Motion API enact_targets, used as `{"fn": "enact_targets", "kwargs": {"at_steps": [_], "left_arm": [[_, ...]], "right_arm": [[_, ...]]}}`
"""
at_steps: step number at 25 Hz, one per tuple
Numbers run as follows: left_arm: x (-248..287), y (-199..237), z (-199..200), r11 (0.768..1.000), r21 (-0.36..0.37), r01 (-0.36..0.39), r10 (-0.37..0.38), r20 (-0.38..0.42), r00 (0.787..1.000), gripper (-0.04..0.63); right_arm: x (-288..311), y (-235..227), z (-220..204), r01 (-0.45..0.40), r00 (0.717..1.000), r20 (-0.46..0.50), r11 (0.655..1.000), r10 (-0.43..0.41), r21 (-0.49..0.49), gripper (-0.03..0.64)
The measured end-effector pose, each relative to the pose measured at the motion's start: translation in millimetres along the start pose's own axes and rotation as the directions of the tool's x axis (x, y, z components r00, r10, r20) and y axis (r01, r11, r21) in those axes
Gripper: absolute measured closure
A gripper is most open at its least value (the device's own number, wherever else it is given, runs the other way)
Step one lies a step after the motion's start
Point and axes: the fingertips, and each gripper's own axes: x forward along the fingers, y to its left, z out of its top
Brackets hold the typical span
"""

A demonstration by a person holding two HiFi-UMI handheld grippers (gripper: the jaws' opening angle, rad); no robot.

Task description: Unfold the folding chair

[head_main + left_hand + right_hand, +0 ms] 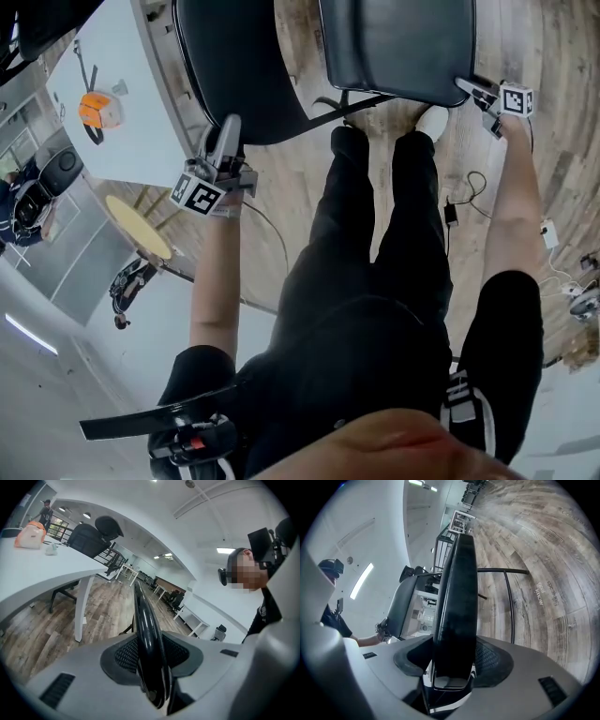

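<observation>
In the head view, the folding chair point(394, 47) stands on the wooden floor point(525, 56), right in front of the person's feet. The left gripper point(228, 131) is at the chair's thin black panel point(234, 66). The right gripper point(466, 86) is at the thick black panel point(394, 37). A white table point(141, 141) is on the left.

In the left gripper view, the jaws squeeze the thin black panel's point(145, 620) edge.

In the right gripper view, the jaws hold the thick black panel point(457, 597) tight between them.
</observation>
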Motion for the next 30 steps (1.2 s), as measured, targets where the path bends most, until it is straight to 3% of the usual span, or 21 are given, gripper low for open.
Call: {"fn": "enact_targets", "kwargs": {"at_steps": [4,7,11,14,19,22,25,26,28,30], "left_arm": [[11.6,-3.7,-10.4,1.000,0.014,-0.012,0.013,-0.015,1.000,0.472],[14.1,-3.5,-15.5,0.999,0.002,-0.037,0.037,-0.008,0.999,0.472],[16.0,-4.0,-15.9,0.998,0.002,-0.056,0.056,-0.007,0.998,0.472],[16.5,-3.0,-12.8,0.995,0.066,-0.071,0.073,-0.023,0.997,0.458],[-1.4,5.4,4.1,0.965,0.215,-0.153,0.164,-0.034,0.986,0.369],[-20.5,1.2,24.1,0.950,0.246,-0.190,0.195,0.005,0.981,0.370],[-35.7,-16.4,42.1,0.942,0.259,-0.214,0.214,0.027,0.976,0.371],[-39.9,-27.5,44.7,0.939,0.275,-0.206,0.209,0.019,0.978,0.403],[-45.8,-59.0,49.7,0.935,0.312,-0.167,0.173,0.007,0.985,0.566],[-48.4,-97.5,59.9,0.936,0.338,-0.102,0.106,0.009,0.994,0.587]], "right_arm": [[-9.8,-20.4,6.2,0.044,0.999,0.013,0.999,-0.043,-0.021,0.379],[-16.0,-36.5,-5.4,0.054,0.998,0.023,0.995,-0.056,0.087,0.369],[-19.8,-39.4,0.9,0.049,0.999,0.010,0.999,-0.048,-0.017,0.360],[-23.7,-36.9,3.5,0.084,0.996,0.024,0.996,-0.084,-0.024,0.351],[-54.0,-25.9,25.6,0.247,0.966,0.108,0.964,-0.237,-0.096,0.328],[-71.2,6.9,39.4,0.319,0.945,0.142,0.925,-0.294,-0.206,0.330],[-81.3,70.4,47.3,0.339,0.936,0.196,0.900,-0.293,-0.274,0.330],[-81.9,97.5,47.9,0.329,0.936,0.225,0.902,-0.271,-0.280,0.331],[-80.6,155.2,44.5,0.297,0.938,0.271,0.906,-0.217,-0.300,0.356],[-76.0,215.4,35.8,0.262,0.943,0.289,0.905,-0.166,-0.335,0.415]]}}
